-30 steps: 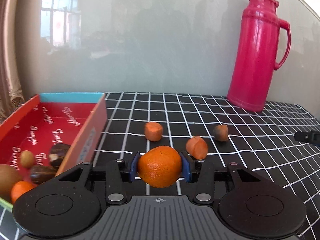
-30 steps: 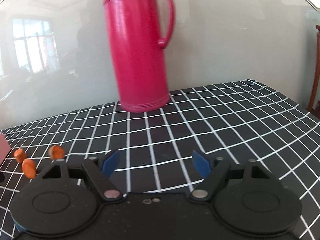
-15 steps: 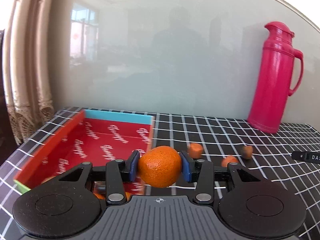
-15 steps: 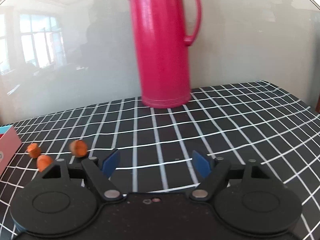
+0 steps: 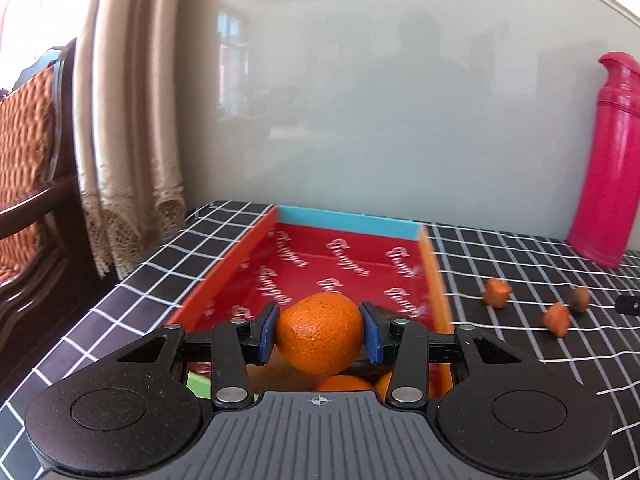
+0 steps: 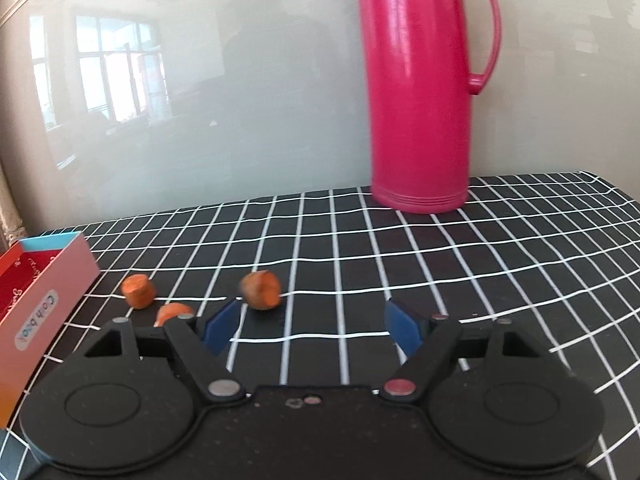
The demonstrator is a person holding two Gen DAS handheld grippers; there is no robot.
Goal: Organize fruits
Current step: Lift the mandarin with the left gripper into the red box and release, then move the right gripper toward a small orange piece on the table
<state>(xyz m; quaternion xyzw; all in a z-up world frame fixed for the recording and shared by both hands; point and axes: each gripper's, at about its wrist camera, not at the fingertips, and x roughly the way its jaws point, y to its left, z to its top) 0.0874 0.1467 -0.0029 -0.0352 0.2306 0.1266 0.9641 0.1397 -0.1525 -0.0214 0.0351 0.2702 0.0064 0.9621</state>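
A mandarin orange (image 5: 319, 334) is clamped between the two blue pads of the left hand-held gripper (image 5: 320, 334), one pad pressing on each side, and is held above the near end of an open red cardboard box (image 5: 352, 264) with a light-blue far wall and white script printed on its floor. Below the held fruit, more orange fruit (image 5: 346, 383) lies in the near end of the box, mostly hidden by the gripper body. The right hand-held gripper (image 6: 308, 326) is released, its jaws spread wide with nothing between them, poised above the bench (image 6: 480, 256), which is covered by a black cloth with a white grid. Three small orange-brown fruit pieces (image 6: 261, 290) (image 6: 138, 291) (image 6: 173, 313) lie on the cloth between the box and a tall pink thermos jug (image 6: 420, 88) standing near the glossy wall. A fringed beige curtain (image 5: 128, 120) hangs beyond the bench's left edge.
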